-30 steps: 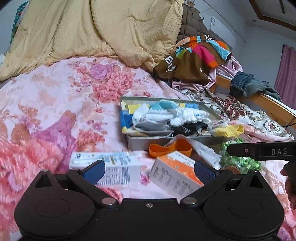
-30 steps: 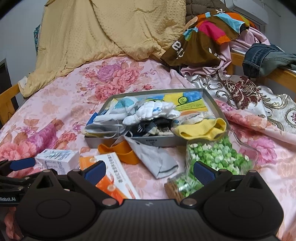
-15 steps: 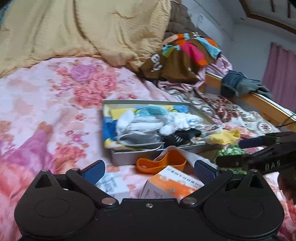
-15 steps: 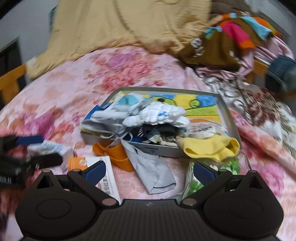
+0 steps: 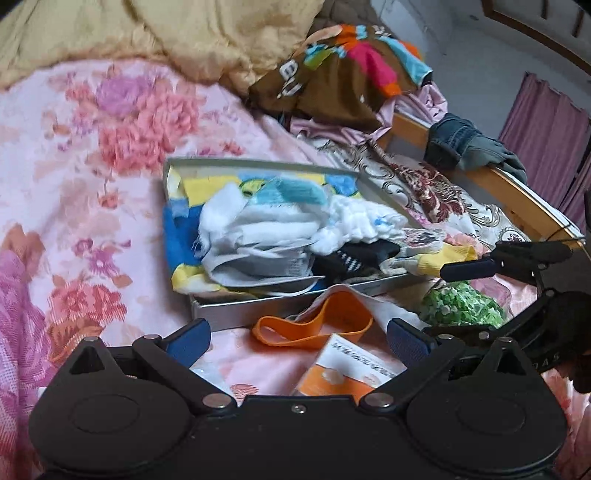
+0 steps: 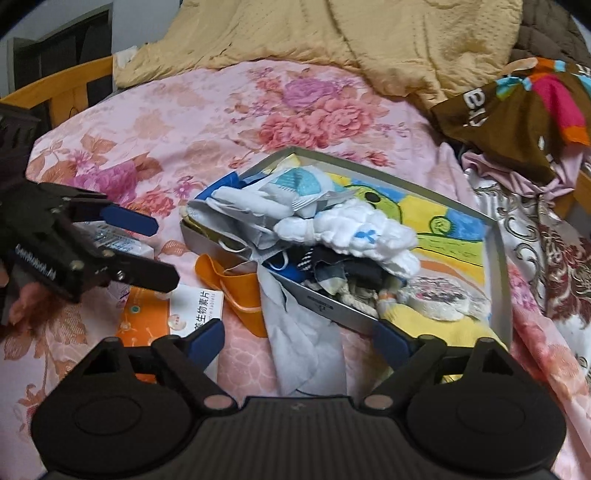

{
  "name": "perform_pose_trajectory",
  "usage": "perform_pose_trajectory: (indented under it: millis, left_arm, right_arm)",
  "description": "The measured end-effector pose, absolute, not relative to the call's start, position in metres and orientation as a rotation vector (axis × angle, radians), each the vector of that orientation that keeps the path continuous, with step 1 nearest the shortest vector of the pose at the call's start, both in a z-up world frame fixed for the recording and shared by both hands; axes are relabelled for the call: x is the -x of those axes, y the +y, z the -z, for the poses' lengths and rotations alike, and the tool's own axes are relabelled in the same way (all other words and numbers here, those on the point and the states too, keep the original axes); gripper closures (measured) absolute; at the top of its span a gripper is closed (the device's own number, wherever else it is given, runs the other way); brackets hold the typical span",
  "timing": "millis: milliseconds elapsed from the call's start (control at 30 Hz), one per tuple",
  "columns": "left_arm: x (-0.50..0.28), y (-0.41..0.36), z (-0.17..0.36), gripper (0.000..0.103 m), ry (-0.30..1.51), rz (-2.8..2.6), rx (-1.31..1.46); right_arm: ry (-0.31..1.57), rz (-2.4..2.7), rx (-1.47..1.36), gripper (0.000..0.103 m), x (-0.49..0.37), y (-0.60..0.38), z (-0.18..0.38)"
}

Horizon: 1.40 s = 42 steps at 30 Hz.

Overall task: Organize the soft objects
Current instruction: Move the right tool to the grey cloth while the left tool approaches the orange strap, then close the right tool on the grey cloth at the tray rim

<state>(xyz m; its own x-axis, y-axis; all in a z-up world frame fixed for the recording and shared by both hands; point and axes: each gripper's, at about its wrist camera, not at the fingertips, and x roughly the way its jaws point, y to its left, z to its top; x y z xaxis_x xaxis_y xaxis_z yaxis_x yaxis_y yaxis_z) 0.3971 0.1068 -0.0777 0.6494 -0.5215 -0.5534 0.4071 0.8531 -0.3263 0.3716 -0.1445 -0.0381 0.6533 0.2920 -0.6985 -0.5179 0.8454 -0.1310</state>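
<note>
On a bed (image 6: 207,122) spread with a pink floral cover, we hold both grippers over a shallow grey tray (image 6: 500,266) heaped with soft things: a fluffy white bundle (image 6: 354,230), white socks (image 5: 258,225), a dark striped piece (image 5: 351,258) and a yellow sock (image 5: 443,256) draped over the tray's right rim. Our left gripper (image 5: 297,338) hangs with its blue-tipped fingers spread wide and nothing between them, above an orange band (image 5: 314,325) and an orange-and-white box (image 6: 195,306) lying just in front of the tray. Our right gripper (image 6: 295,339) is likewise spread and empty, its fingers framing a grey cloth (image 6: 303,347) that spills over the tray's near wall onto the cover. A green-speckled bag (image 5: 461,302) sits beside the tray's right corner. A tan quilt (image 6: 351,33) and a heap of bright clothes (image 5: 347,77) lie behind.
</note>
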Motion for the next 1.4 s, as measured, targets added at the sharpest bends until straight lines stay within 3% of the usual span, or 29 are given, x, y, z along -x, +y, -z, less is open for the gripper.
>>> perform_pose_trajectory:
  millis: [333,633,767,967,1400]
  left_arm:
    - [-0.433,0.127,0.09,0.012,0.812,0.502,0.441]
    - [-0.436,0.116,0.091,0.033,0.842,0.462,0.449]
    - [-0.435,0.122,0.094,0.046,0.83,0.424,0.586]
    - [-0.427,0.115,0.087,0.048,0.798,0.294,0.651]
    - [-0.436,0.099,0.087,0.05,0.953,0.212,0.707]
  right_arm:
    - [0.76,-0.5,0.338,0.024,-0.385,-0.135,0.052]
    - [0.776,-0.493,0.338,0.04,-0.39,-0.135,0.06]
    - [0.78,-0.49,0.332,0.043,-0.392,-0.135,0.064]
    - [0.788,-0.49,0.316,0.045,-0.393,-0.136,0.069]
    - [0.797,-0.488,0.288,0.045,-0.395,-0.141,0.071]
